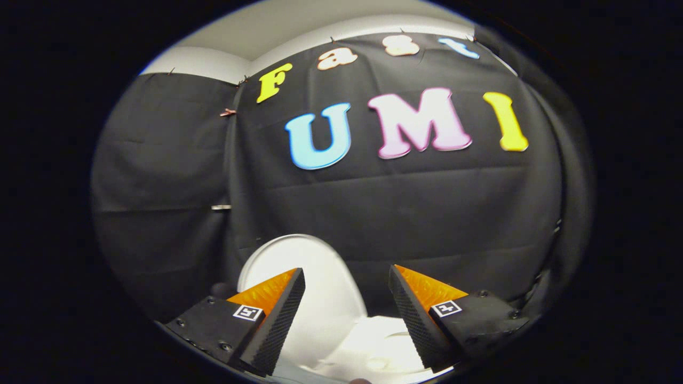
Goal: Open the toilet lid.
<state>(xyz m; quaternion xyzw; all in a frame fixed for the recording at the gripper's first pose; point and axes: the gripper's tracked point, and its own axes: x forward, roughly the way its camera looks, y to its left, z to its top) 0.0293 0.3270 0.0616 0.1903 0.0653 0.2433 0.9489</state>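
White toilet lid upright beyond spread hand-held gripper

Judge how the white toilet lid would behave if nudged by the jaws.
The toilet lid looks rigid and glossy, so probably stiff and slippery. It stands raised, so it may swing on its hinge. The gripper is open, jaws apart.

A make-believe bathroom set up in a booth is seen. A white toilet with its lid raised is stood against walls hung with black cloth, below a pale ceiling.
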